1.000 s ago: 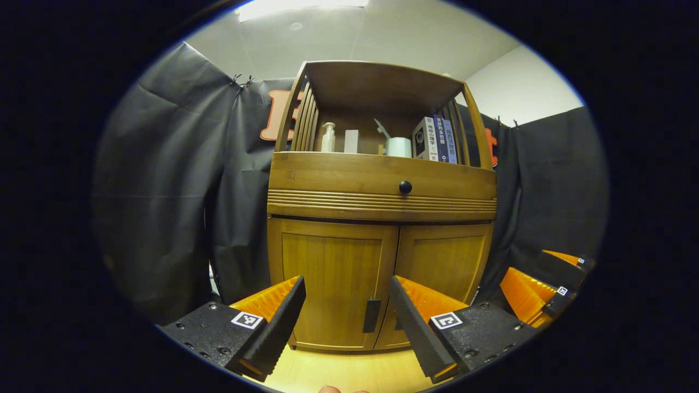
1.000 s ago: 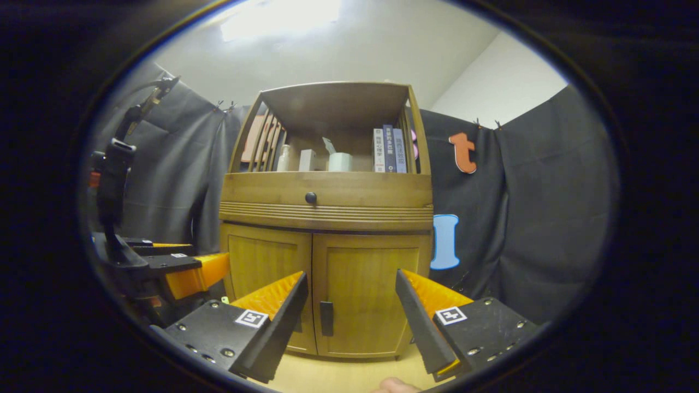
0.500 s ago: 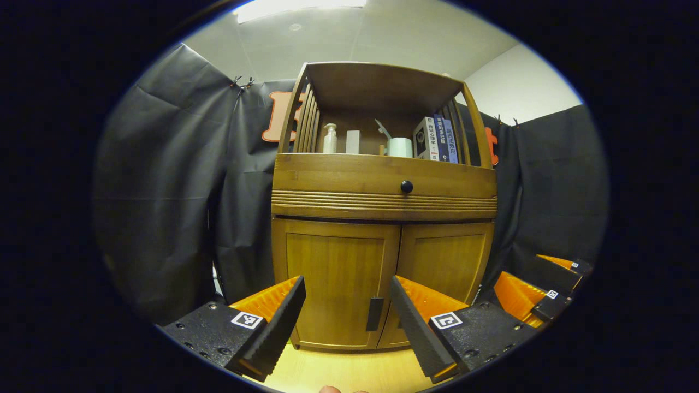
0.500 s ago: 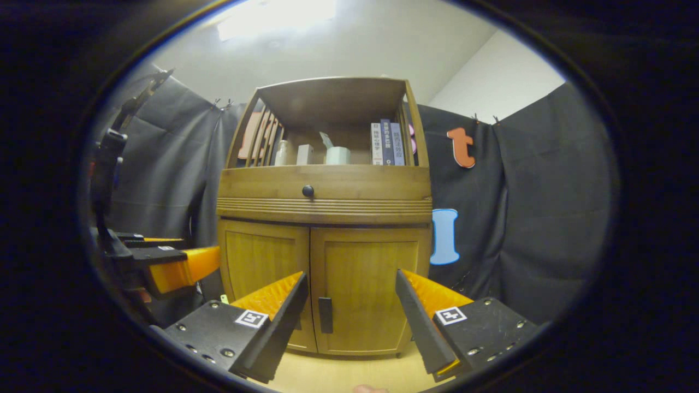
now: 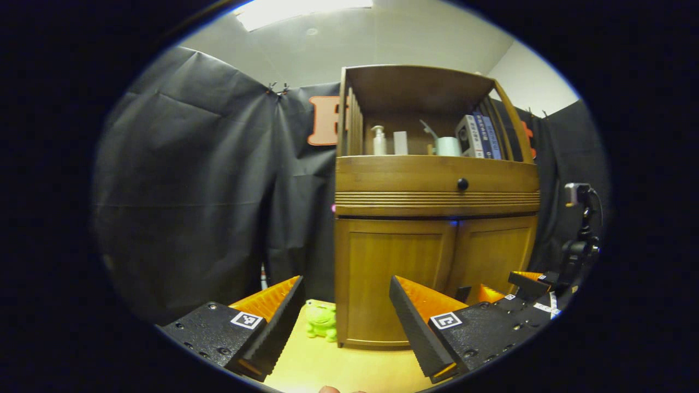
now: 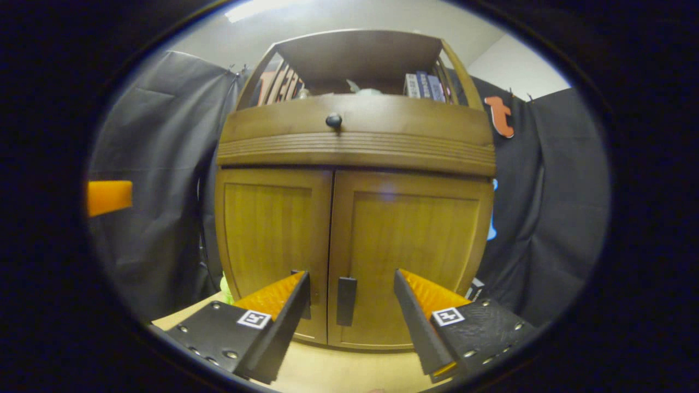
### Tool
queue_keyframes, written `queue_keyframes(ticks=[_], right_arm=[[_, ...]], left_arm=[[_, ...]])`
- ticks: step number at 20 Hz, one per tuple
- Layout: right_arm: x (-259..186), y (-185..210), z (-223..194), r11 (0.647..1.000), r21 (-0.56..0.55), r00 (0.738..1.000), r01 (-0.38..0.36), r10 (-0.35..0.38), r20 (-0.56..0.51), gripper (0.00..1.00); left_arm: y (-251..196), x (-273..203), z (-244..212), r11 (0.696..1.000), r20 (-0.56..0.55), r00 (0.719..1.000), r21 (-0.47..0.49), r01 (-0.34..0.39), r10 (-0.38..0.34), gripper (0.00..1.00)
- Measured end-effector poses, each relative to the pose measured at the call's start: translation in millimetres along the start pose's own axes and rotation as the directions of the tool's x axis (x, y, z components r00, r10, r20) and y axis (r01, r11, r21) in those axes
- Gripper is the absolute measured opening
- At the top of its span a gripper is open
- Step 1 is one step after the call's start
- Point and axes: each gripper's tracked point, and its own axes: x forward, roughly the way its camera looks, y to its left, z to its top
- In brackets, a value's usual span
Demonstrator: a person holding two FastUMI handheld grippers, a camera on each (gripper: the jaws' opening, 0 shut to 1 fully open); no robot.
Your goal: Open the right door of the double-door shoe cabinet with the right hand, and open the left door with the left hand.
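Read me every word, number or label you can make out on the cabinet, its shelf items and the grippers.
Nothing can be read clearly.
Books: the spines have print, but it's too small to read.
Pump bottle: no readable label.
Square tags on the left gripper and the right gripper: coded patterns, no words.
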Motion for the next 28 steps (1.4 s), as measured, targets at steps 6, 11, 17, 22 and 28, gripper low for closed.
queue_keyframes(ticks=[6, 11, 17, 22, 28], right_arm=[[69, 5, -45, 0.999, 0.026, 0.993, 0.030, -0.027, -0.111, 0.60], [99, 7, -52, 0.997, 0.026, 0.989, 0.068, -0.064, -0.130, 0.49], [96, 6, -52, 0.991, 0.073, 0.988, 0.113, -0.104, -0.115, 0.28], [62, 0, -53, 0.987, 0.077, 0.986, 0.142, -0.134, -0.101, 0.28], [15, -13, -57, 0.981, 0.102, 0.982, 0.162, -0.151, -0.110, 0.28]], left_arm=[[52, 3, 1, 0.988, 0.004, 0.989, 0.030, -0.150, 0.150, 0.92], [66, 10, 0, 0.980, 0.002, 0.980, 0.026, -0.197, 0.197, 0.92], [64, 14, -4, 0.984, -0.003, 0.984, 0.017, -0.178, 0.178, 0.92], [48, 25, -9, 0.993, -0.018, 0.993, 0.000, -0.121, 0.121, 0.92], [14, 31, -11, 1.000, -0.023, 1.000, -0.009, -0.007, 0.007, 0.92]])
